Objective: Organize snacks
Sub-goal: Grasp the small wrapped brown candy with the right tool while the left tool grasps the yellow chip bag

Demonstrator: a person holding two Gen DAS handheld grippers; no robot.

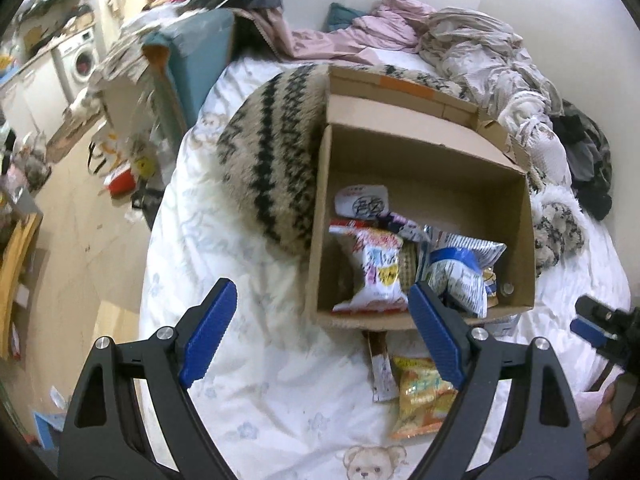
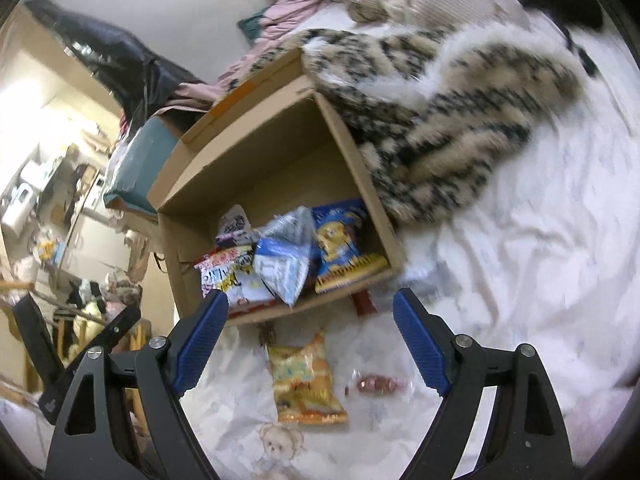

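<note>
An open cardboard box (image 1: 424, 152) (image 2: 256, 152) sits on a white bed and holds several snack packets, among them a white and pink one (image 1: 376, 268) (image 2: 228, 276), a blue and white one (image 1: 460, 264) (image 2: 280, 268) and a blue and yellow one (image 2: 340, 244). An orange snack bag (image 1: 420, 396) (image 2: 302, 384) lies on the sheet in front of the box. A small pink wrapped sweet (image 2: 378, 384) lies to its right. My left gripper (image 1: 320, 328) is open and empty above the sheet near the box's front. My right gripper (image 2: 310, 340) is open and empty above the orange bag.
A beige and black knitted sweater (image 1: 276, 148) (image 2: 440, 120) lies against the box. Crumpled clothes (image 1: 460, 44) pile at the bed's far side. A thin stick packet (image 1: 382, 368) lies beside the orange bag. The bed's left edge drops to a cluttered floor (image 1: 80, 220).
</note>
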